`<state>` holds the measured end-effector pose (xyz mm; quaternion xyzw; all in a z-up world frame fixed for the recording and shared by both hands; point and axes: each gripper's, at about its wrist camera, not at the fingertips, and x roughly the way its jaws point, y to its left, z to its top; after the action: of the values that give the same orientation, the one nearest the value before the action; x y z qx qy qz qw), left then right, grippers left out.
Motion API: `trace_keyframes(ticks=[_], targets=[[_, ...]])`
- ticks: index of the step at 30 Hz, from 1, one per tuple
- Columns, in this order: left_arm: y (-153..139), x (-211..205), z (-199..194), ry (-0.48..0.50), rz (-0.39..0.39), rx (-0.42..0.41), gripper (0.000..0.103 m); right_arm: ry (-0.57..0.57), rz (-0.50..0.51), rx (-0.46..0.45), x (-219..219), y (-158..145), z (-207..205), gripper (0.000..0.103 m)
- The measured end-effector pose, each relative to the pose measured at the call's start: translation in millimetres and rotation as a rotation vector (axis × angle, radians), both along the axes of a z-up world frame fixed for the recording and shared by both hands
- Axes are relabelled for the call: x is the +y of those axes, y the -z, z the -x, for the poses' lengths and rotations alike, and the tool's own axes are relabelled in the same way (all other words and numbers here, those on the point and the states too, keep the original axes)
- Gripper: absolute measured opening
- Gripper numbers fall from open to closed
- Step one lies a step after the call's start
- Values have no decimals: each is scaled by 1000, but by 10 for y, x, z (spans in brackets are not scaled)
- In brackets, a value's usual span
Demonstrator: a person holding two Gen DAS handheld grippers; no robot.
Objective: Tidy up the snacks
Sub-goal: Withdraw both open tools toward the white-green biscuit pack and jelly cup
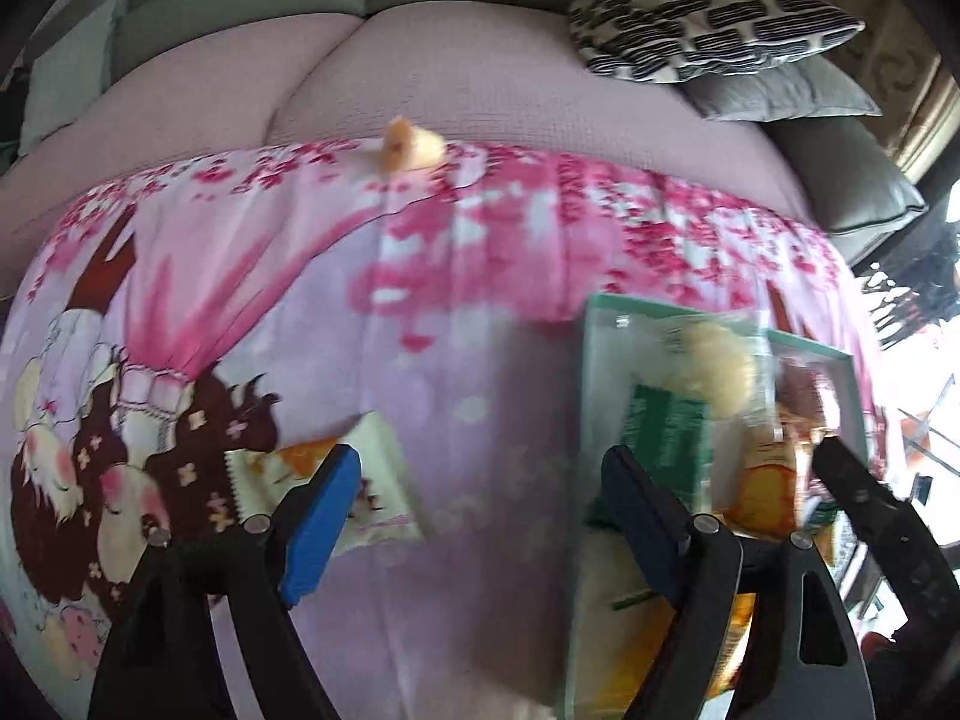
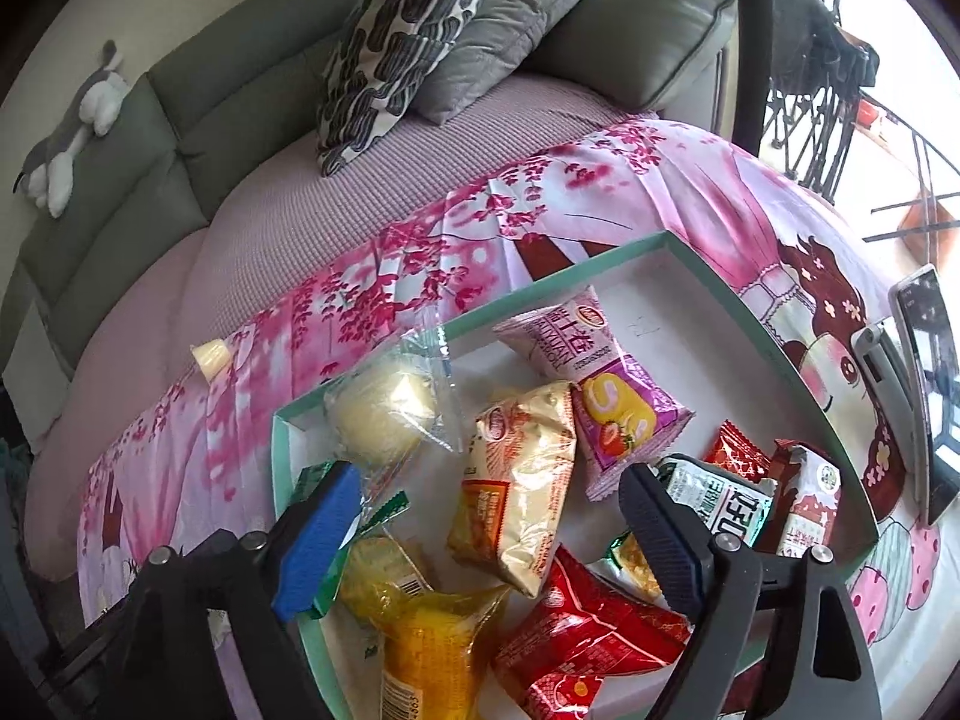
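Your left gripper (image 1: 474,516) hangs spread wide over the pink cartoon-print cloth (image 1: 456,360), grasping nothing; a white-and-orange snack packet (image 1: 372,480) lies outside the shallow teal-rimmed white box (image 2: 708,258), on its left. Your right gripper (image 2: 489,516) gapes empty above that box, where the snack packets (image 2: 528,480) lie heaped.
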<state>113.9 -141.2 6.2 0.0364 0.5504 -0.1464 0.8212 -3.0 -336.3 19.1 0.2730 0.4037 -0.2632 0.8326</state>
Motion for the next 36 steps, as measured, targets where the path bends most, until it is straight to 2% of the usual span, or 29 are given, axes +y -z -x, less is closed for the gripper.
trace_keyframes(ticks=[8,19,28,33,36], targets=[[7,210,30,-40,-56,-15,84,-40,17,2,143,-15,-34,103],[9,567,33,-101,-107,-32,90,-104,43,16,382,-27,-95,103],[103,981,-72,-214,-99,14,90,-233,61,39,829,4,-235,103],[181,1008,-106,-235,-97,37,90,-293,36,42,1070,51,-285,103],[215,970,-112,-232,-90,49,90,-314,57,70,1149,91,-317,103]])
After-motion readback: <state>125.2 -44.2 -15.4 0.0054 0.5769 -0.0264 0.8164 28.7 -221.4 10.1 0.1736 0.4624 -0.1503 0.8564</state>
